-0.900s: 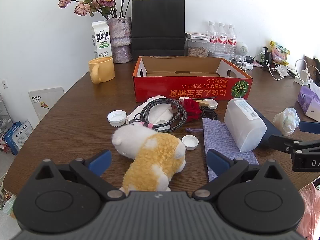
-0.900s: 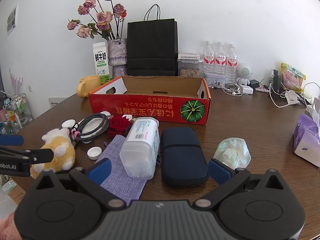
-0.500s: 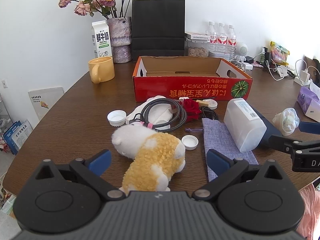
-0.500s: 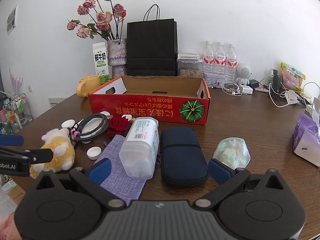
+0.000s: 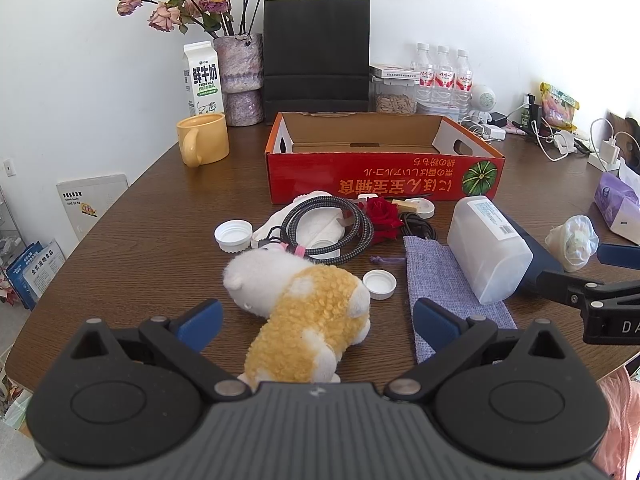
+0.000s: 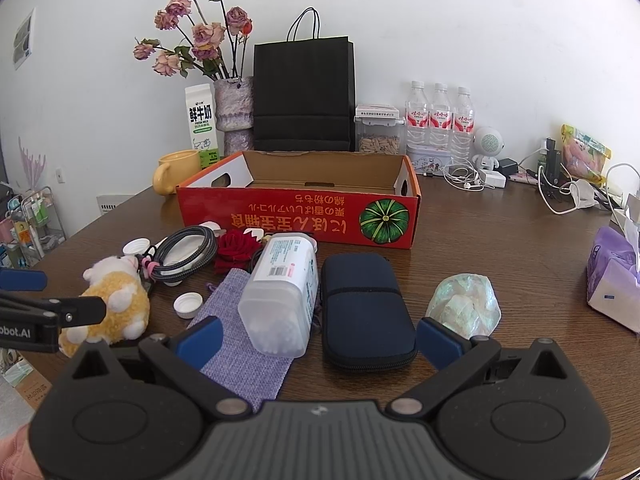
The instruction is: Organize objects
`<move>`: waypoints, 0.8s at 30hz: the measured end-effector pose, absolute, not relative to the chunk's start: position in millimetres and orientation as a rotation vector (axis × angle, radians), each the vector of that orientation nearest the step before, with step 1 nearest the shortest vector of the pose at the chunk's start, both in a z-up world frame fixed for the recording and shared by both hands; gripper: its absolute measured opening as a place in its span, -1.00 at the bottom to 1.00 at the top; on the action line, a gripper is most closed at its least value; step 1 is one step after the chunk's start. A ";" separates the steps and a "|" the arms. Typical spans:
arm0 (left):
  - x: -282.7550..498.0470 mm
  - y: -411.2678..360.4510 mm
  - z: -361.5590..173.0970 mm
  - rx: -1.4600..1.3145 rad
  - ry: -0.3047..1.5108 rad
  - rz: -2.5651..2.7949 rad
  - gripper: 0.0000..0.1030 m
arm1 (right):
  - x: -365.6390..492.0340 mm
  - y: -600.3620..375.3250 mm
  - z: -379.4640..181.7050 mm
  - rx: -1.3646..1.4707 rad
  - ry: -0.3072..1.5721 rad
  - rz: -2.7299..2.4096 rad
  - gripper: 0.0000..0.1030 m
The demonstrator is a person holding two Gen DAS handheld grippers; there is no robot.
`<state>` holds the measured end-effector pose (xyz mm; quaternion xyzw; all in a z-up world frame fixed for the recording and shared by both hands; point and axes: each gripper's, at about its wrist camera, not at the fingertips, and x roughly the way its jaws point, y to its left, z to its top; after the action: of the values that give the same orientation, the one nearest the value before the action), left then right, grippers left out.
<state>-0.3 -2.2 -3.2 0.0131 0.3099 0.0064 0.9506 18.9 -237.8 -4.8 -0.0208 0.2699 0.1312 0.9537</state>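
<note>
Nothing has moved vs the earlier frames; both grippers hang where they were. Plush toy [image 5: 304, 300] lies on the table [image 5: 140, 220] near its front edge, just in front of the red box [image 5: 380, 176], which looks empty. Probably soft, light, squashy, so pinch across the body w/ a firm squeeze; fur may slip a bit. Left gripper [image 5: 316, 316] is spread fully wide, straddling the toy's rear w/o touching. Right gripper [image 6: 318, 334] is equally wide, holding nothing, above the cotton-swab tub [image 6: 282, 292] and navy pouch [image 6: 364, 312].

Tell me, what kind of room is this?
Probably a home dining or living room: a brown wooden table against a white wall, with a vase of dried roses, a milk carton and charger cables.
</note>
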 end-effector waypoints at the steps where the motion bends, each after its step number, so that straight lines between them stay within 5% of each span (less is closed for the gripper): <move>1: -0.3 -2.0 -3.2 0.026 0.630 0.013 1.00 | 18.9 -237.9 -4.3 -0.042 0.548 0.267 1.00; 24: 0.1 -2.2 -2.6 0.026 0.629 0.013 1.00 | 19.2 -237.7 -7.4 -0.042 0.552 0.266 1.00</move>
<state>0.1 -2.2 -2.6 0.0130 0.3094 0.0064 0.9508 19.2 -237.7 -7.4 -0.0206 0.2717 0.1307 0.9532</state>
